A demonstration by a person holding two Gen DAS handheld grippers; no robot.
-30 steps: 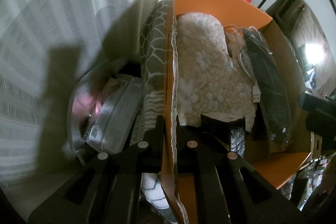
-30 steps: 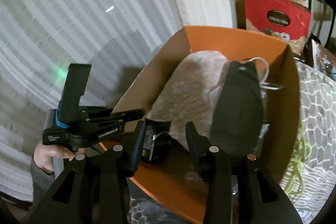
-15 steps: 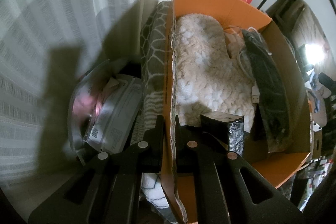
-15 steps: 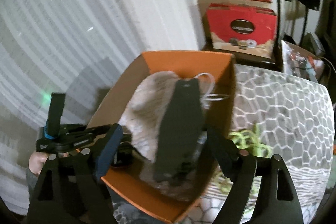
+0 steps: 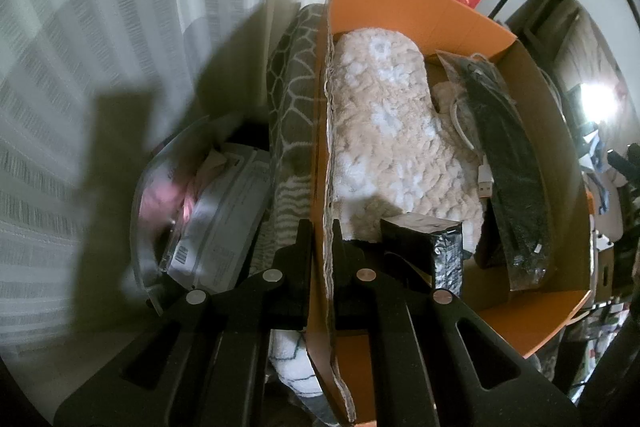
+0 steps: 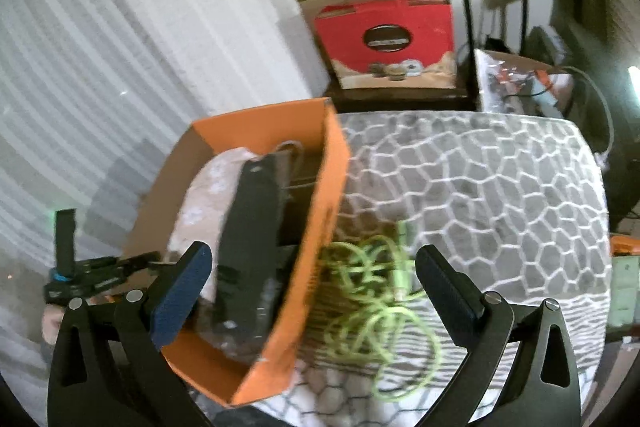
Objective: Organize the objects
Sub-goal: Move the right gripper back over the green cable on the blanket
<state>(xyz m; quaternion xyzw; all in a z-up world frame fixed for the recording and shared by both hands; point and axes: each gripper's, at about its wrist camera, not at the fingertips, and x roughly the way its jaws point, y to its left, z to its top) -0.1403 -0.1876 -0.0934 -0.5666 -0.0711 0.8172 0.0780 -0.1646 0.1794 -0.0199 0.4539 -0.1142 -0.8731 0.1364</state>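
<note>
The left gripper (image 5: 319, 239) is clenched on the near wall of the orange box (image 5: 420, 1), one finger outside and one inside the torn cardboard edge, which I judge is there to steady the box while things go in. Inside it a fluffy cream slipper (image 5: 384, 131) fills the side from about 9 to 12 o'clock, a long black pouch (image 5: 508, 163) lies along the 3 o'clock wall with a white USB cable (image 5: 478, 171) tucked between the two, and a small dark foil packet (image 5: 436, 247) stands near 6 o'clock just inside the pinched wall. The box rests on a grey honeycomb-pattern blanket (image 6: 480, 195). The right gripper (image 6: 312, 277) hangs released, its jaws spread wide and empty above the box's right wall. Just outside that wall, at about 4 o'clock from the box in the right wrist view, a loose tangle of green cord (image 6: 380, 295) lies on the blanket; it looks like the next thing to collect, though motion blur makes it hard to say whether it touches the box. Behind stand red gift boxes (image 6: 384, 39).
</note>
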